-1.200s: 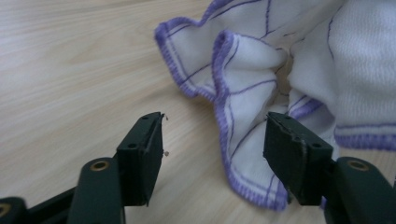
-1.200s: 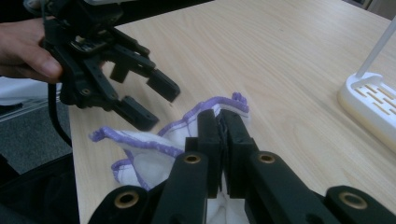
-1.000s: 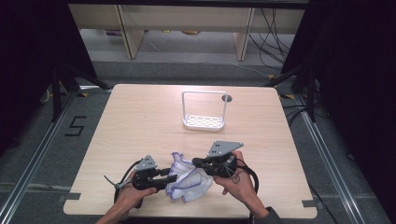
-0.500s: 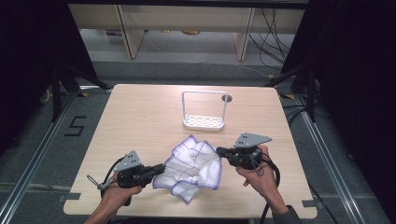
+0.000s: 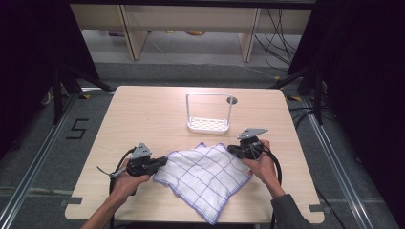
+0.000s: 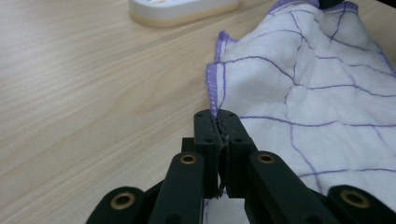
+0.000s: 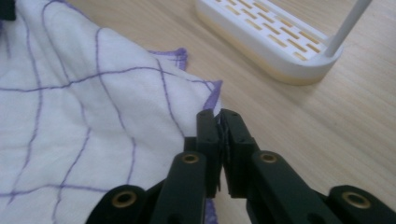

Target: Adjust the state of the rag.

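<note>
A white cloth [image 5: 205,174] with a purple grid and purple hem lies spread flat on the near part of the wooden table [image 5: 143,109]. My left gripper [image 5: 162,162] is shut on its left corner, and the hem [image 6: 212,84] runs straight into the closed jaws [image 6: 218,119]. My right gripper [image 5: 232,149] pinches the cloth's right corner. In the right gripper view the cloth [image 7: 70,116] spreads to the left of the jaws [image 7: 219,116]. These jaws have just eased open a touch, with the hem still nipped between them. Both grippers lie low and point toward each other.
A white rack [image 5: 208,117] with a slotted base and a tall wire hoop stands behind the cloth at mid table, its base showing as the rack [image 7: 275,42] in the right gripper view. A small round hole [image 5: 232,100] sits behind it.
The cloth was bunched up between the grippers; now it is pulled out flat. The hands have moved apart, the right one to the right and lower.
</note>
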A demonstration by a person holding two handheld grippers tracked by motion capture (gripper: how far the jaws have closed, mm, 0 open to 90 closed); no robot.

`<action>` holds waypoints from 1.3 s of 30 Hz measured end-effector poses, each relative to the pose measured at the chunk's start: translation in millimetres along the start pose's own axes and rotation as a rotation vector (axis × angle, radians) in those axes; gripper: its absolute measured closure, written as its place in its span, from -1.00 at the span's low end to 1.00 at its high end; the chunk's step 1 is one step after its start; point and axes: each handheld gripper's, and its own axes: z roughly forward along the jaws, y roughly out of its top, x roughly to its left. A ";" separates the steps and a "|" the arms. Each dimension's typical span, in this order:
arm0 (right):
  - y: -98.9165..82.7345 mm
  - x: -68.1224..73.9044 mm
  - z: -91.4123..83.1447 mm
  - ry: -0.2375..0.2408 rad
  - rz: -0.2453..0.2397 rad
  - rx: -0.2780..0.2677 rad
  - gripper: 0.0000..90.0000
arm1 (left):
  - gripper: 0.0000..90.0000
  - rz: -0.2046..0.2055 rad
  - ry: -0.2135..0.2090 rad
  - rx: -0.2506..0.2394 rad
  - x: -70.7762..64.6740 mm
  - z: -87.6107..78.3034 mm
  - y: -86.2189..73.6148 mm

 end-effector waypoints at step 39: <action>-50.9 -2.3 -21.8 -0.161 0.083 0.158 0.93 | 0.93 0.005 -0.085 0.063 -26.2 -27.5 -25.1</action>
